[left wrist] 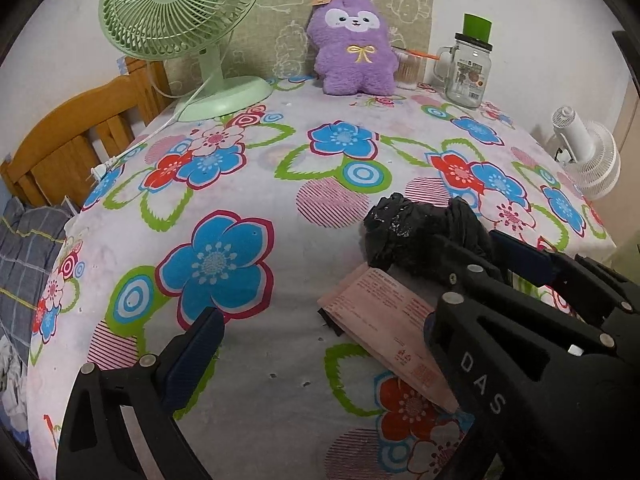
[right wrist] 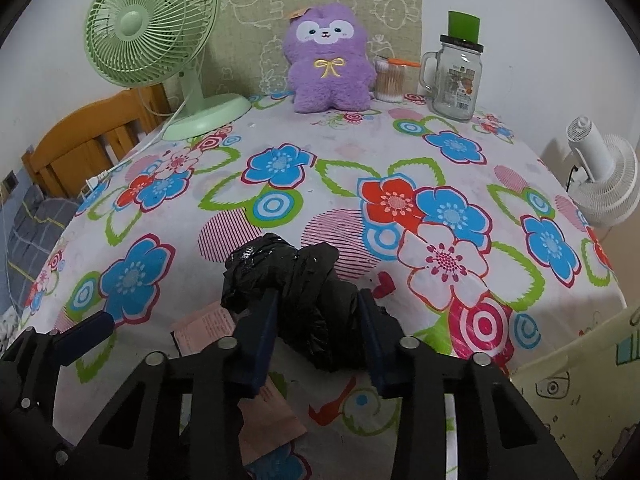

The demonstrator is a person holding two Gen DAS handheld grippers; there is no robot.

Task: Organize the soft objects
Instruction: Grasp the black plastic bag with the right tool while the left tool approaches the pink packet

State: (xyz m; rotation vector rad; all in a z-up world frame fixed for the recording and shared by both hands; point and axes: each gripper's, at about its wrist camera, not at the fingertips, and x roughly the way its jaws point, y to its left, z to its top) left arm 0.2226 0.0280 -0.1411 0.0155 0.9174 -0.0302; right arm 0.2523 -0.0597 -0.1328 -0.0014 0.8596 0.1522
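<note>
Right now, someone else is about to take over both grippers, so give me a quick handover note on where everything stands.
Right gripper: jaws closed on the crumpled black plastic bag, which sits near the front of the floral tablecloth.
Left gripper: jaws open, nothing held, over the cloth just left of the bag.
Pink paper packet: flat on the cloth, partly under the bag and the grippers.
Purple plush toy: upright at the back, between the green fan and the glass jar mug.
Done: bag gripped.
Left: place the bag; the packet and plush look untouched.
</note>
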